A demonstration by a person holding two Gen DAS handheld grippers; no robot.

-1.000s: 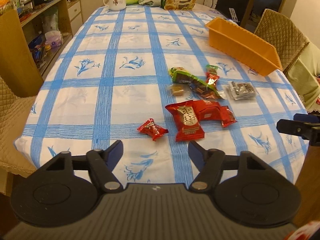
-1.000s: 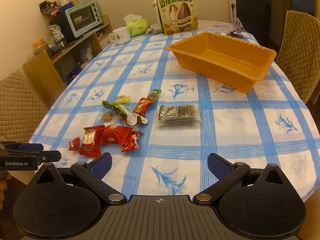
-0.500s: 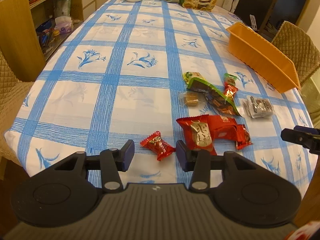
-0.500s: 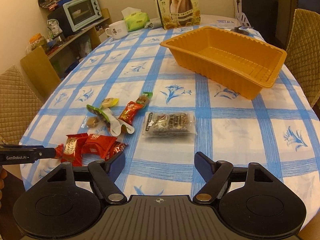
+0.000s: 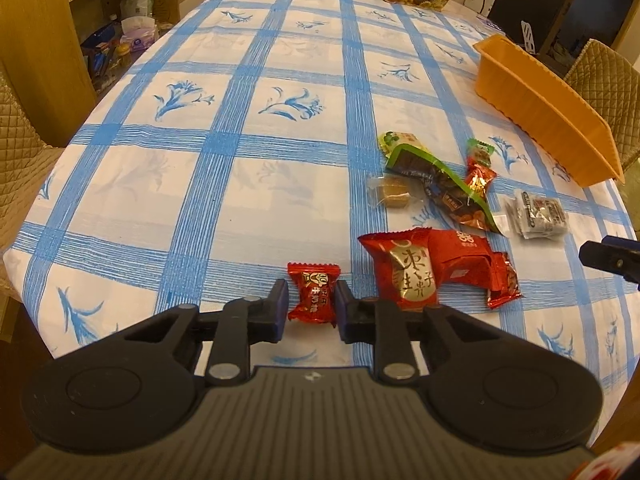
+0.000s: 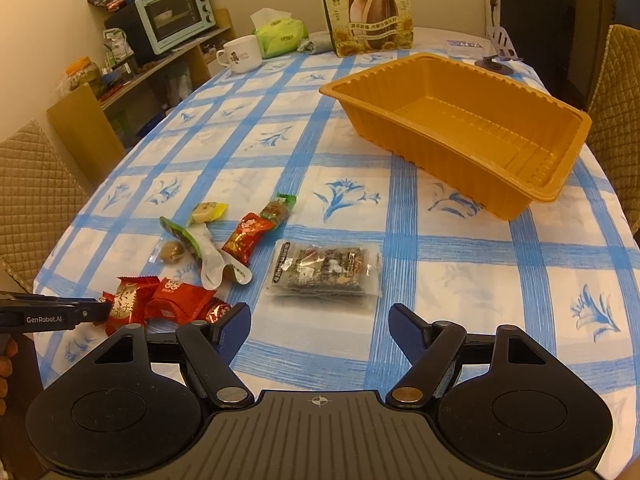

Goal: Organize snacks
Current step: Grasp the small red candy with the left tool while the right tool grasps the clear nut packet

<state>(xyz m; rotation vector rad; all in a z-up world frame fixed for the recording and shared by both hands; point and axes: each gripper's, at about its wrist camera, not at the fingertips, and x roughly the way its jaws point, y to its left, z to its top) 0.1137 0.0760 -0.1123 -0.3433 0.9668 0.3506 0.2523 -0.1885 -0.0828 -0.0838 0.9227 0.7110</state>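
Note:
My left gripper (image 5: 311, 308) is shut on a small red candy (image 5: 314, 296) that rests on the blue-checked tablecloth near the front edge. Just right of it lie two red packets (image 5: 432, 268), a green-edged wrapper (image 5: 436, 184), a brown candy (image 5: 390, 192) and a clear pack of dark snacks (image 5: 538, 214). My right gripper (image 6: 320, 324) is open with nothing between its fingers. It hovers just short of the clear pack (image 6: 324, 270). The empty orange tray (image 6: 440, 152) stands beyond, at the right. The left gripper's tip (image 6: 96, 310) shows at the left edge.
A sunflower-seed bag (image 6: 366, 8), a white mug (image 6: 240, 54) and a green tissue pack (image 6: 280, 34) stand at the table's far end. Quilted chairs flank the table. A shelf with a toaster oven (image 6: 176, 14) stands along the left wall.
My left gripper came forward and down over the small red candy and closed on it. My right gripper moved closer to the clear pack and its jaws narrowed somewhat.

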